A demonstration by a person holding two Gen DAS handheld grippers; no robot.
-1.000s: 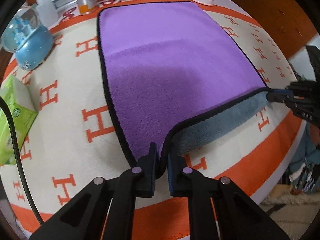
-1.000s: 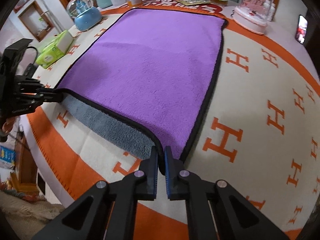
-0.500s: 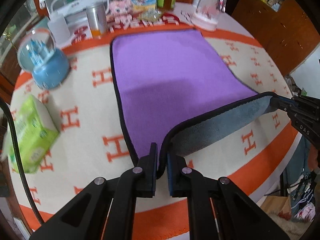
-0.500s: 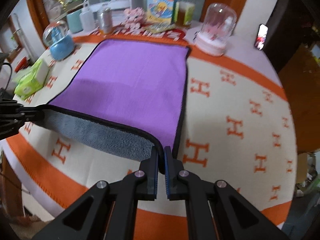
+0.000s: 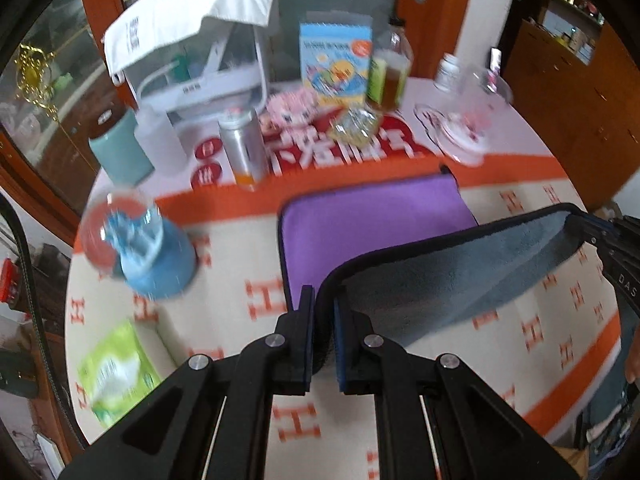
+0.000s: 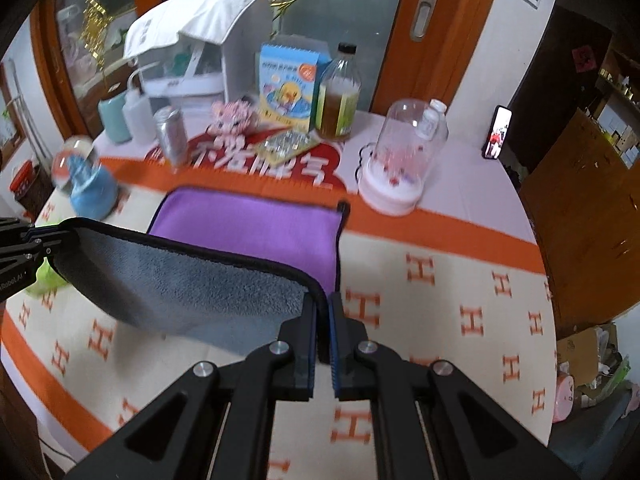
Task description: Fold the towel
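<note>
Here, left tool (image 5: 323, 322) clenched on towel (image 5: 376, 220) near corner; right tool (image 6: 323, 326) clenched on other near corner. Near edge lifted off desk (image 6: 460, 280), grey underside sagging between tools, far half flat ahead. Cloth soft, light, limp; corner grips suit, keep edge taut.

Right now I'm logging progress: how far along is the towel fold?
Done: both near corners are gripped, left gripper and right gripper each shut on the towel. In hand: the near edge is lifted, grey underside showing, over the purple half lying on the tablecloth. Left: laying that edge onto the far edge, then releasing.
</note>
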